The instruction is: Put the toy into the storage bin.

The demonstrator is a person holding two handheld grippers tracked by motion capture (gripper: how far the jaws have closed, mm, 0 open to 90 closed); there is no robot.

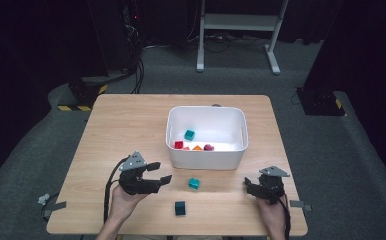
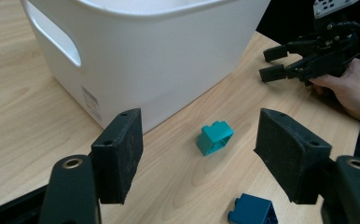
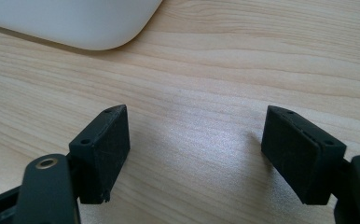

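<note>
A teal brick (image 1: 194,183) (image 2: 214,137) lies on the wooden table just in front of the white bin (image 1: 207,157) (image 2: 159,56). A dark blue brick (image 1: 180,208) (image 2: 253,211) lies nearer the front edge. My left gripper (image 1: 161,173) (image 2: 199,156) is open, low over the table to the left of the teal brick, pointing at it with nothing between its jaws. My right gripper (image 1: 248,186) (image 3: 197,154) is open over bare wood at the front right. It appears farther off in the left gripper view (image 2: 276,63). Several small bricks lie inside the bin, among them a teal one (image 1: 189,134).
A red brick (image 1: 179,145), an orange one (image 1: 197,147) and a magenta one (image 1: 208,147) rest along the bin's near wall. The bin's rounded corner (image 3: 75,23) lies ahead of my right gripper. A white frame (image 1: 238,30) and cables (image 1: 136,65) stand on the floor behind the table.
</note>
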